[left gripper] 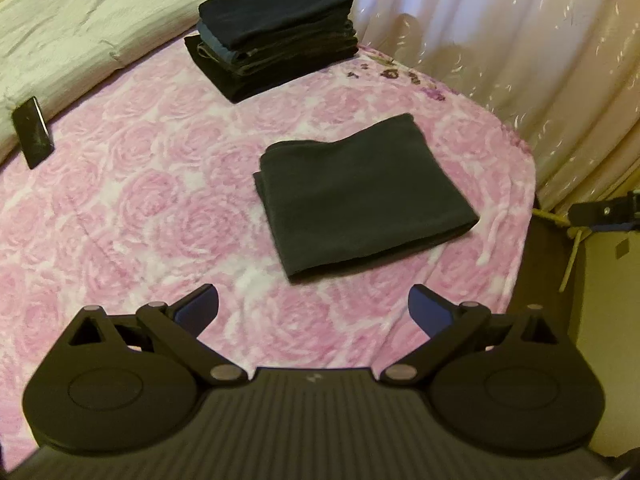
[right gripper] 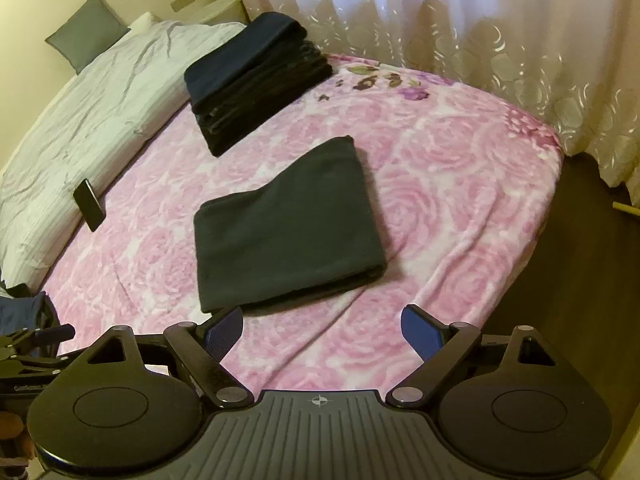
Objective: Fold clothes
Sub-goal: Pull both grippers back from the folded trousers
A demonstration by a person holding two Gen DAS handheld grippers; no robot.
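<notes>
A dark folded garment [left gripper: 360, 196] [right gripper: 288, 228] lies flat on the pink rose-patterned blanket [left gripper: 140, 208] [right gripper: 440, 208]. Behind it stands a stack of several folded dark clothes [left gripper: 276, 28] [right gripper: 256, 72]. My left gripper [left gripper: 313, 309] hovers over the blanket just short of the garment's near edge, jaws wide apart with nothing between them. In the right wrist view my right gripper [right gripper: 322, 330] is open too, holding nothing, its left fingertip close to the garment's near corner. The other gripper's black frame [right gripper: 24, 352] shows at the left edge.
A black phone [left gripper: 33, 133] [right gripper: 90, 204] leans against the crumpled white duvet [left gripper: 80, 32] [right gripper: 92, 108] on the left. Sheer patterned curtains [left gripper: 520, 40] [right gripper: 500, 40] hang behind the bed. The bed's right edge drops to dark floor [right gripper: 580, 280]. A grey pillow [right gripper: 86, 32] lies at the head.
</notes>
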